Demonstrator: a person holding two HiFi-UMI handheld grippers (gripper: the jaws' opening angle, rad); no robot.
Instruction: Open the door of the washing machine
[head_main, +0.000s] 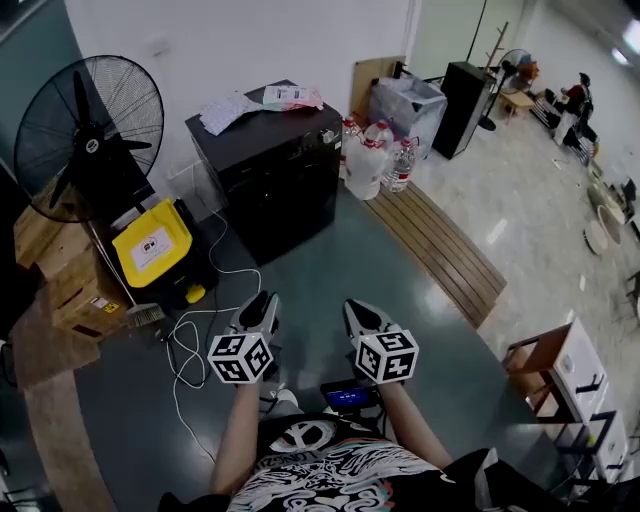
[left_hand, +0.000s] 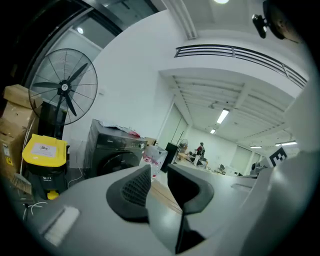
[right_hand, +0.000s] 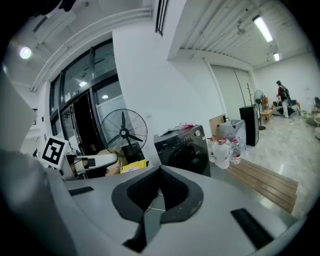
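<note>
A dark grey washing machine (head_main: 268, 170) stands against the white wall, some way ahead of me, with its round door (right_hand: 190, 152) closed. The machine also shows in the left gripper view (left_hand: 112, 152). My left gripper (head_main: 262, 306) hovers over the floor well short of the machine, jaws apart with nothing between them. My right gripper (head_main: 360, 315) is beside it, jaws closed together and empty. In the right gripper view the jaws (right_hand: 159, 187) meet; in the left gripper view a gap (left_hand: 159, 182) shows.
Papers (head_main: 260, 102) lie on the machine's top. A large black fan (head_main: 90, 135) and a yellow-lidded machine (head_main: 155, 245) stand to the left, with a white cable (head_main: 190, 340) on the floor. Water jugs (head_main: 372, 155) and a wooden pallet (head_main: 440, 250) lie to the right.
</note>
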